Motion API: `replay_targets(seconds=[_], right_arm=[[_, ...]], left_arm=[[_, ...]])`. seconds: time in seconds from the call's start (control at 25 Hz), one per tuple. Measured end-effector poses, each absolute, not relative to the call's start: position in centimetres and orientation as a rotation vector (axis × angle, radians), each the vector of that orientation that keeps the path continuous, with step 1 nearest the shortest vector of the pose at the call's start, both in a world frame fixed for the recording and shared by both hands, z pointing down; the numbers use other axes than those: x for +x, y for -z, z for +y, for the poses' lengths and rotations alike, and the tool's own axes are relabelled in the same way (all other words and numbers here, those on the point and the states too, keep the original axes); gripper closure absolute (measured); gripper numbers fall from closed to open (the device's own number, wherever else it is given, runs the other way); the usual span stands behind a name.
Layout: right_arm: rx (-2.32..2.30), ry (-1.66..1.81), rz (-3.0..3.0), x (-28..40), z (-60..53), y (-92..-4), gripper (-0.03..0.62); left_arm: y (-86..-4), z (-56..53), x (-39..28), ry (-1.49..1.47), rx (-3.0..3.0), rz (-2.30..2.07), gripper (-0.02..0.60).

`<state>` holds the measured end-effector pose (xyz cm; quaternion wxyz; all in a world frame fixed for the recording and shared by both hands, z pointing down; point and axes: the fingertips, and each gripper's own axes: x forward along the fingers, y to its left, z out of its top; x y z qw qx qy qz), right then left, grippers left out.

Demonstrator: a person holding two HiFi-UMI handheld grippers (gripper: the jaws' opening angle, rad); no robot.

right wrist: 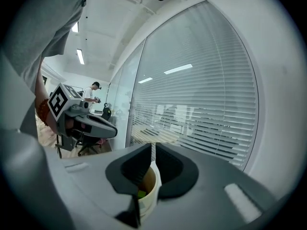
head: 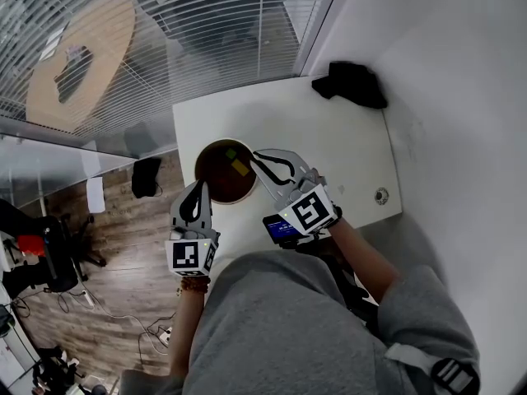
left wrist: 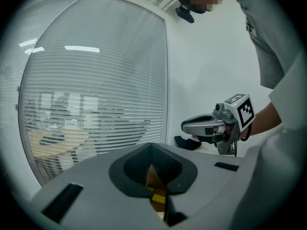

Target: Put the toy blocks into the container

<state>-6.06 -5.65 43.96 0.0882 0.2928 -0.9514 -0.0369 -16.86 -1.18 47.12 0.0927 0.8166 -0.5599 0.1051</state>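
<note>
Container (head: 216, 176) upright, mouth up; L gripper (head: 202, 189), R gripper (head: 257, 160) jaws on rim.

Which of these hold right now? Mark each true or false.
1. The brown-lined cream round container holds a yellow toy block. True.
2. The right claw is open, clear of the container. False: it is shut on the container's rim.
3. A black bundle lies at the white table's far corner. True.
4. The container touches the bundle. False: it is by the table's near edge, well apart.
</note>
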Motion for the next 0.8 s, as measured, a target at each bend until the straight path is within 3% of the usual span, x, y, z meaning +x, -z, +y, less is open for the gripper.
replay_targets(seconds=[0.16, 0.8], right_arm=[[0.878, 0.109, -2.841, -6.1, -5.4, -44.0, 0.582], [0.827, 0.147, -2.805, -6.3, -4.7, -45.2, 0.582]], left_arm=[[-47.5, -1.0, -17.2, -0.319, 2.405, -1.675, 0.574], [-48.2, -0.3, -17.8, -0.292, 2.384, -1.670, 0.574]])
